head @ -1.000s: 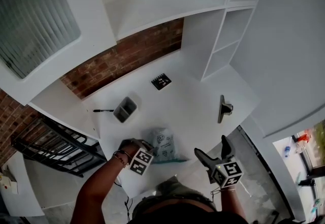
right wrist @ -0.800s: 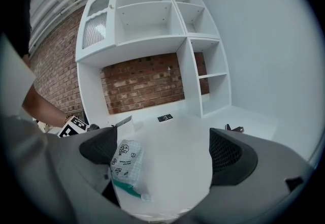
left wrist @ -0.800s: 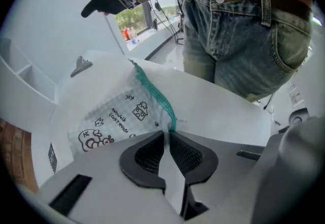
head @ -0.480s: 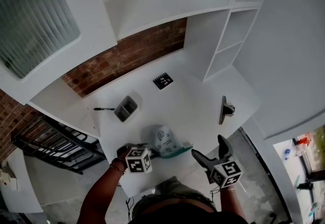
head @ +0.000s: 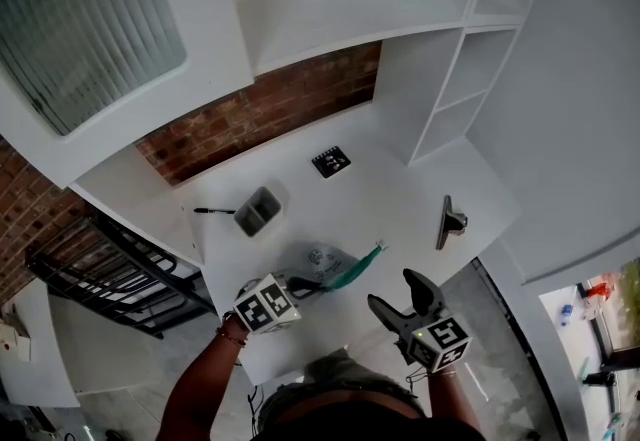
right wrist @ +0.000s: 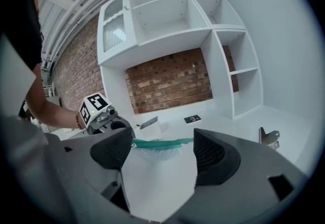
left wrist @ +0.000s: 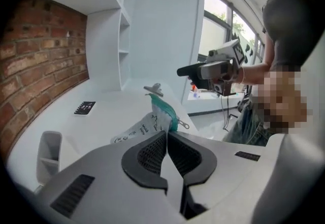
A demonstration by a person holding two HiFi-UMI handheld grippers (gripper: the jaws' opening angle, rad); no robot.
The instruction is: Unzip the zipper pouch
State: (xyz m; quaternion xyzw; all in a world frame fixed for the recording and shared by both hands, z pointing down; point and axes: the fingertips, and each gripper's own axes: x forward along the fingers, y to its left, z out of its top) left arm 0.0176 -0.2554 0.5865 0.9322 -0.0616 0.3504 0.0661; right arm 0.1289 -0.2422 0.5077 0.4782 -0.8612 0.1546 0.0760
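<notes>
Left gripper (head: 300, 284) fingers pressed together, pinching one end of the pouch (head: 328, 259) and holding it tilted above the worktop (head: 390, 199), green zipper edge (head: 357, 267) toward the right gripper (head: 394, 289), whose spread fingers have just been closing, the edge in line between them, untouched.
</notes>
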